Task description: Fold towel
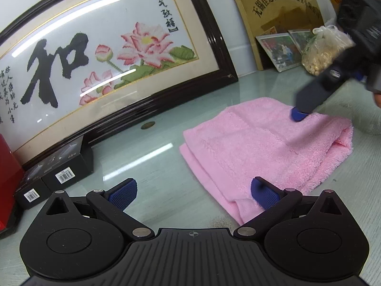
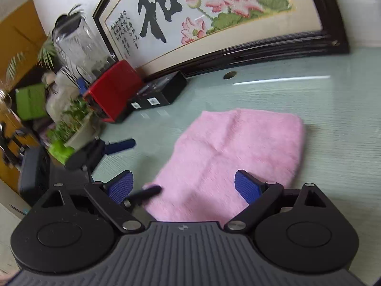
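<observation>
A pink towel (image 1: 266, 147) lies folded on the pale green glass table (image 1: 154, 171); it also shows in the right wrist view (image 2: 233, 152). My left gripper (image 1: 194, 191) is open and empty, its right pad over the towel's near corner and its left pad over bare table. My right gripper (image 2: 183, 187) is open and empty, just above the towel's near edge. In the left wrist view the right gripper's blue fingertips (image 1: 297, 115) rest at the towel's far side. In the right wrist view the left gripper (image 2: 116, 146) shows open at the towel's left.
A large framed lotus embroidery (image 1: 100, 54) leans at the table's back. Black boxes (image 1: 59, 169) and a red box (image 2: 114, 88) stand at the left. A bag of nuts (image 1: 321, 52), photo frames (image 1: 281, 50) and a gold plaque (image 1: 281, 7) stand at the back right. Plants (image 2: 69, 124) and a glass vase (image 2: 78, 45) are beyond the left edge.
</observation>
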A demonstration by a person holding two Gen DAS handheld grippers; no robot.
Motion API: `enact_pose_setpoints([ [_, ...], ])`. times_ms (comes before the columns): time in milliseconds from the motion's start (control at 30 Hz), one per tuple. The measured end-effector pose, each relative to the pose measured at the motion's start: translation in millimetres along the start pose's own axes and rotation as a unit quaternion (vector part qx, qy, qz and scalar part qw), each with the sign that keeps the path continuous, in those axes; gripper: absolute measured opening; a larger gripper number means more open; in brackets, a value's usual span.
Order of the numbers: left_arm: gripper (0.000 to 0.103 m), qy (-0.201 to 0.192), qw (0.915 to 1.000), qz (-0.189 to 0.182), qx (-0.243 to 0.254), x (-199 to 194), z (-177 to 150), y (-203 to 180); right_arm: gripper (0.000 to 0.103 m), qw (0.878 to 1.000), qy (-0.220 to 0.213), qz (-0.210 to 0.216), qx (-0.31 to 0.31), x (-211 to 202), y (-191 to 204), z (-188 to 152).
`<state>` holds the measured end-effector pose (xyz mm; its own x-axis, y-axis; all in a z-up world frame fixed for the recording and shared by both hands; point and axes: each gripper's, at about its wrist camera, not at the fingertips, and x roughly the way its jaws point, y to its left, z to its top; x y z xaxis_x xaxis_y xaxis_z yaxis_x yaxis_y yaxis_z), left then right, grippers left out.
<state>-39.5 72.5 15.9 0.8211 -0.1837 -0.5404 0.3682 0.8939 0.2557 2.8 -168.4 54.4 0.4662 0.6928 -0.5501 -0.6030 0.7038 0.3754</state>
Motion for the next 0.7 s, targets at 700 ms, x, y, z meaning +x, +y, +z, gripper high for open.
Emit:
enact_pose_setpoints([
  [700, 0.103, 0.004, 0.9999, -0.004, -0.011, 0, -5, 4, 0.077, 0.958, -0.010, -0.171, -0.232, 3, 76, -48],
])
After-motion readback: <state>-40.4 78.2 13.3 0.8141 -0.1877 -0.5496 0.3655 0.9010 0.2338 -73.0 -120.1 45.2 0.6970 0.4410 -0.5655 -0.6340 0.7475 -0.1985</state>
